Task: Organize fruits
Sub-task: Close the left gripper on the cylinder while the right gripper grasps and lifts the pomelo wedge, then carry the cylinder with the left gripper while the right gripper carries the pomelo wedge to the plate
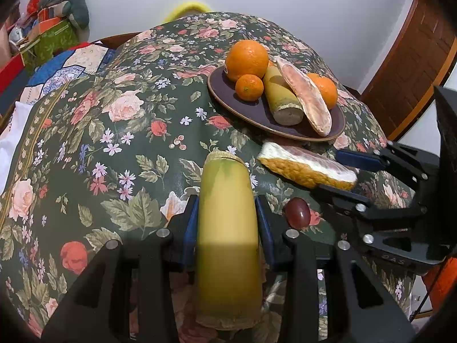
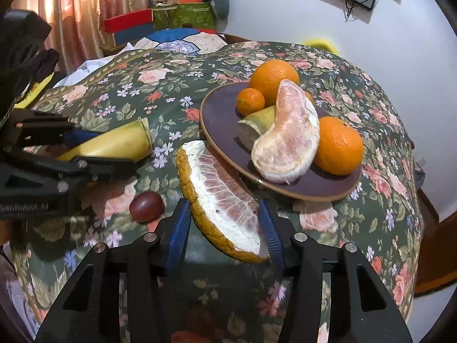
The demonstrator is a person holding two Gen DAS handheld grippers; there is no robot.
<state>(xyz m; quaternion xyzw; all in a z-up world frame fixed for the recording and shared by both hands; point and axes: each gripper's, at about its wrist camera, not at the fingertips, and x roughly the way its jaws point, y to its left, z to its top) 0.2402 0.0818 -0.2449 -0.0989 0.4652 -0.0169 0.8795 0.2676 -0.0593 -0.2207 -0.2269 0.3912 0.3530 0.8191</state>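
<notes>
My left gripper [image 1: 227, 208] is shut on a yellow cut banana piece [image 1: 227, 228], also seen in the right wrist view as the banana piece [image 2: 114, 145] in the left gripper [image 2: 105, 150]. My right gripper [image 2: 225, 220] is shut on a pomelo wedge [image 2: 220, 194] with rind, just in front of the dark plate [image 2: 220, 125]; the left wrist view shows the right gripper [image 1: 347, 175] and wedge [image 1: 302, 168]. The plate [image 1: 228, 100] holds a large orange [image 1: 247, 58], a mandarin [image 1: 249, 87], another orange [image 2: 338, 145], a banana piece [image 1: 281, 97] and a peeled pomelo segment [image 2: 288, 143].
A dark red grape [image 2: 146, 206] lies on the floral tablecloth [image 1: 114, 143] between the two grippers. Boxes and a cushion [image 2: 182, 11] are piled at the back left by a curtain [image 2: 71, 5]. A wooden door frame [image 1: 414, 57] stands right of the table.
</notes>
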